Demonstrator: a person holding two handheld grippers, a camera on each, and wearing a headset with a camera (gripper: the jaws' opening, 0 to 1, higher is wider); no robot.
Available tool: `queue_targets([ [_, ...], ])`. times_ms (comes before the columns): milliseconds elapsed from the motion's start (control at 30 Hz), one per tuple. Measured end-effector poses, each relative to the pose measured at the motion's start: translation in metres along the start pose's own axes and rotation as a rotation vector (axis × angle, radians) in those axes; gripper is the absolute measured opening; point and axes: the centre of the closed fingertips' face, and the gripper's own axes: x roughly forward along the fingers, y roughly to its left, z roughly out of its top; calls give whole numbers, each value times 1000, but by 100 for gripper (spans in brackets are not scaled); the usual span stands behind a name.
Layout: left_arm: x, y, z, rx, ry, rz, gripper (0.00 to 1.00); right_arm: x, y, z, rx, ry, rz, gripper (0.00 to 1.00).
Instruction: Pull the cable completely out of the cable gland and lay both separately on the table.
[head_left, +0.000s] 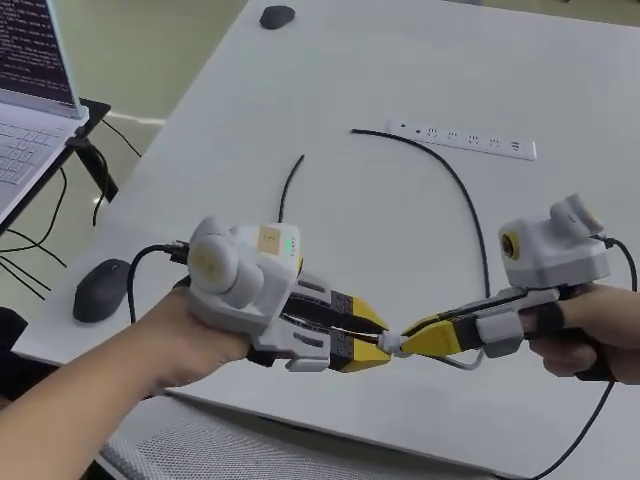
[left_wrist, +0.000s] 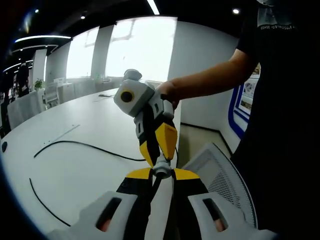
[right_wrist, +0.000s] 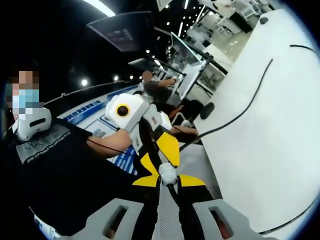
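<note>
We are clamping the left gripper (head_left: 377, 341) on the cable gland (head_left: 394, 344) and the right gripper (head_left: 413, 331) on the cable (right_wrist: 174, 192) just beside it.

Cable gland (head_left: 397, 344) partly hidden; laptop (head_left: 30, 140) cropped at edge.

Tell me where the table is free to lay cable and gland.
Free: the table between the short cable and the long cable, also beyond the power strip. Crowded: the near edge, where the left gripper and right gripper meet at the cable gland.
</note>
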Motion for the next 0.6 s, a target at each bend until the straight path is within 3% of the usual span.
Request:
queue_targets([
  [233, 2, 1, -1, -13, 8, -2, 15, -2, 1, -1, -97, 22, -44, 8],
  [500, 1, 2, 0, -55, -5, -2, 15, -1, 3, 1, -506, 62, -204, 7],
  [600, 0, 2, 1, -78, -8, -4, 15, 0, 5, 2, -719, 111, -292, 7],
])
